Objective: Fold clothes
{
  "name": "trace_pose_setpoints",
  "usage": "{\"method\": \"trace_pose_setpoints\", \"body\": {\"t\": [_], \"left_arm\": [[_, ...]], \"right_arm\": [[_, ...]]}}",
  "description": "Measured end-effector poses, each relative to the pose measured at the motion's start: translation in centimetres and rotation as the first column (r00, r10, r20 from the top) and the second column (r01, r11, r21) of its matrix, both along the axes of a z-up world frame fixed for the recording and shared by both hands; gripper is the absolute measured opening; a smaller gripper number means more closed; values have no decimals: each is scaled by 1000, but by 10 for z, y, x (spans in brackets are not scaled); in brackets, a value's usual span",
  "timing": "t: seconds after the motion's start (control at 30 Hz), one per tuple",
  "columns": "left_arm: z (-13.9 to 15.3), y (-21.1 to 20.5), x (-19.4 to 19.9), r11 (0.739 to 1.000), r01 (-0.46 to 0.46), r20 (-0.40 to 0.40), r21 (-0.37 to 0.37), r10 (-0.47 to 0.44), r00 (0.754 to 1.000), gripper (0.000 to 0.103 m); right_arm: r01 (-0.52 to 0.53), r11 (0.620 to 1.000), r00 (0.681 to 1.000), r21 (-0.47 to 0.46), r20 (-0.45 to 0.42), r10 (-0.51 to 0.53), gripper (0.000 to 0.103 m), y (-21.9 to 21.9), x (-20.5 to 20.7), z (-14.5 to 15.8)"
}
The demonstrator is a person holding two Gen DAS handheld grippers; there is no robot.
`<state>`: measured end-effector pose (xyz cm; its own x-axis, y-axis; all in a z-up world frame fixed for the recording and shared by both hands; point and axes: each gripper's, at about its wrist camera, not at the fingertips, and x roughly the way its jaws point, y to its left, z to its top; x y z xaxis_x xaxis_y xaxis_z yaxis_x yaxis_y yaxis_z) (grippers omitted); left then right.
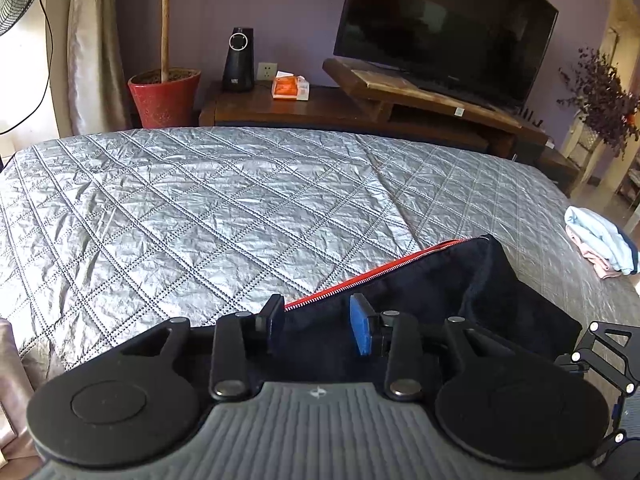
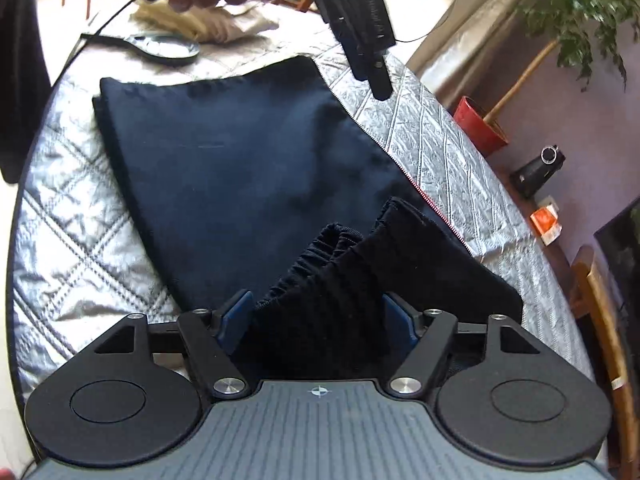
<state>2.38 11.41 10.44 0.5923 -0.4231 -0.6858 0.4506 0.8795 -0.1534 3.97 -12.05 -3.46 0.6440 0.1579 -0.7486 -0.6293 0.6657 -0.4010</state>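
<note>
While the dark garment lies flat on the bed, its zipper edge running diagonally away from me, my right hand-held gripper stands spread around the bunched cuff, nearer than the left hand-held gripper, part-open over the zipper's near end, pinching nothing I can see.

Dark navy garment lies flat on the quilted bed, folded into a broad panel, a red-taped zipper edge running along its right side. At the near end, a bunched section with a gathered elastic hem stands raised. Small stack of folded light-blue and pink clothes sits far right, well apart.
</note>
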Motion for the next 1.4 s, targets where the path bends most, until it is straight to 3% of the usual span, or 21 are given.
{"method": "trace_pose_setpoints", "body": {"t": [0.03, 0.2, 0.3, 0.4, 0.47, 0.57, 0.63, 0.67, 0.7, 0.8, 0.93, 0.97, 1.07, 1.1, 1.13, 1.2, 1.27, 1.3, 1.33, 1.4], "left_arm": [[0, 0, 1, 1000, -1, -1, 0, 1, 1000, 33], [0, 0, 0, 1000, 4, 1, -2, -4, 1000, 34], [0, 1, 0, 1000, -2, 0, -4, 2, 1000, 34], [1, 1, 0, 1000, -1, 1, -4, 1, 1000, 34], [1, 1, 1, 1000, -3, 1, -3, 3, 1000, 34], [1, 3, 2, 1000, -22, 4, 2, 22, 1000, 35], [1, 7, 2, 999, -39, 8, 4, 38, 999, 40], [2, 9, 2, 999, -48, 10, 4, 48, 999, 40], [2, 12, 3, 998, -62, 11, 1, 62, 998, 40], [6, 29, 8, 991, -127, 11, -30, 128, 992, 40], [13, 48, 15, 978, -194, 10, -76, 195, 981, 40], [13, 51, 16, 975, -204, 9, -83, 205, 979, 40], [14, 53, 15, 976, -203, 11, -80, 205, 979, 40], [14, 54, 15, 976, -205, 9, -81, 206, 979, 40], [14, 54, 16, 975, -206, 7, -81, 207, 978, 41], [15, 55, 17, 974, -213, 5, -82, 214, 977, 45], [15, 60, 19, 970, -228, 11, -84, 230, 973, 50], [15, 62, 21, 967, -238, 9, -87, 240, 971, 50], [16, 65, 22, 964, -248, 7, -92, 250, 968, 50], [17, 70, 21, 959, -263, 4, -104, 265, 964, 50]], "right_arm": [[18, 999, 1000, 29, -13, -18, 69, -2, 4, -1], [195, 966, 980, 169, -73, -186, 40, -11, 30, 4], [310, 887, 951, 342, -105, -292, 32, -28, 42, 23], [362, 813, 930, 456, -116, -349, 31, -39, 52, 40], [377, 783, 924, 494, -138, -357, 31, -34, 55, 44], [380, 822, 925, 424, -148, -351, 33, -12, 58, 26], [384, 838, 923, 389, -175, -342, 50, 0, 61, 9], [382, 827, 924, 414, -197, -328, 71, 1, 60, 3], [383, 828, 923, 408, -203, -327, 80, 4, 60, 3], [363, 837, 932, 410, -152, -330, 78, 10, 50, 19], [323, 803, 938, 500, -58, -341, 76, 5, 43, 38], [327, 796, 936, 510, -56, -348, 71, 2, 48, 38], [413, 745, 906, 523, -150, -396, 55, -9, 77, 23], [460, 740, 887, 491, -213, -410, 57, -12, 89, 12], [489, 748, 872, 449, -246, -422, 57, -13, 94, 5], [467, 778, 883, 420, -183, -432, 58, -7, 87, 15], [400, 808, 913, 433, -118, -390, 62, 6, 68, 29], [362, 821, 928, 441, -87, -362, 75, 14, 58, 37], [323, 833, 941, 449, -55, -335, 81, 21, 48, 44], [215, 886, 975, 412, -46, -215, 83, 51, 23, 43]]}}
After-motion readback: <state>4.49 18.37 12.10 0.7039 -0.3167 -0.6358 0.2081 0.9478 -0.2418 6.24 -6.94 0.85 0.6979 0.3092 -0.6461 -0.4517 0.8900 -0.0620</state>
